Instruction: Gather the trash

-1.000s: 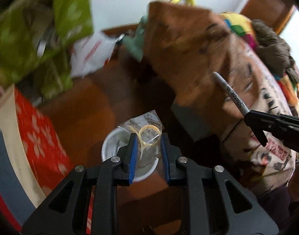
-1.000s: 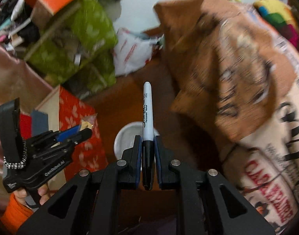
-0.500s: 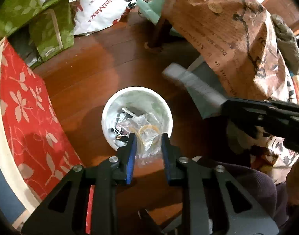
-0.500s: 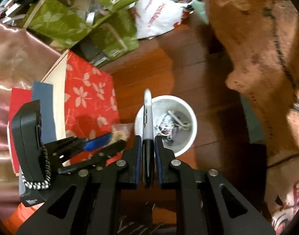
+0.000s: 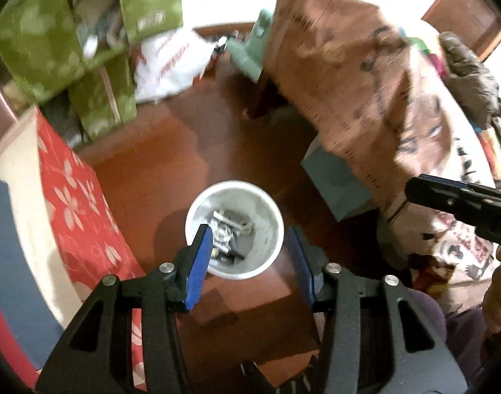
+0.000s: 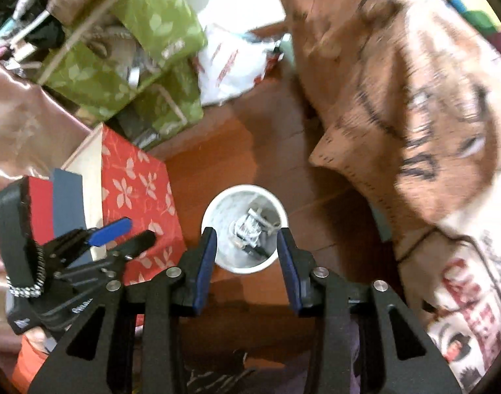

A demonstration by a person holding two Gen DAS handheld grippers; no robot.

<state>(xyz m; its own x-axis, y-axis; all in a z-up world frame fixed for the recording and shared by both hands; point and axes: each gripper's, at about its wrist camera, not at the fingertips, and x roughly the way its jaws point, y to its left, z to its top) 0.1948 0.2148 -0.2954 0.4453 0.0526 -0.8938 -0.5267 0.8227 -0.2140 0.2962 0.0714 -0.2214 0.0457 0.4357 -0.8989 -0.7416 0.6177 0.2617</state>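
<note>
1. Both claws hang over the white bin with nothing between their blue pads: the left claw [image 5: 248, 256], at the bottom centre of its view, is spreading, and the right claw [image 6: 245, 256], at the bottom centre of its own view, is spreading too.
2. Each claw points steeply down at the floor. In the right wrist view the left claw shows again at the lower left, side on, with a bit of the person's hand [image 6: 37, 338] under it.
3. Just beyond the pads stands the white bin [image 5: 276, 229], upright on the wooden floor [image 5: 171, 164], in the middle of both views. The trash [image 5: 225, 236] lies at its bottom: clear crinkled wrap, some small pale bits and a dark slim piece, too blurred to name.
4. That trash looks light and soft or thin; the wrap would likely crumple and slip, so a pinch on a bunched fold would hold best. The bin itself looks like a light, stiff plastic cup, best taken by its rim.
5. To the left lies a red floral box [image 6: 135, 197], near the bin but apart from it.
6. Farther off, green leaf-print bags [image 6: 145, 42] fill the upper left, a white plastic bag [image 6: 230, 62] sits beside them, and a brown printed cloth [image 6: 398, 92] fills the right.
</note>
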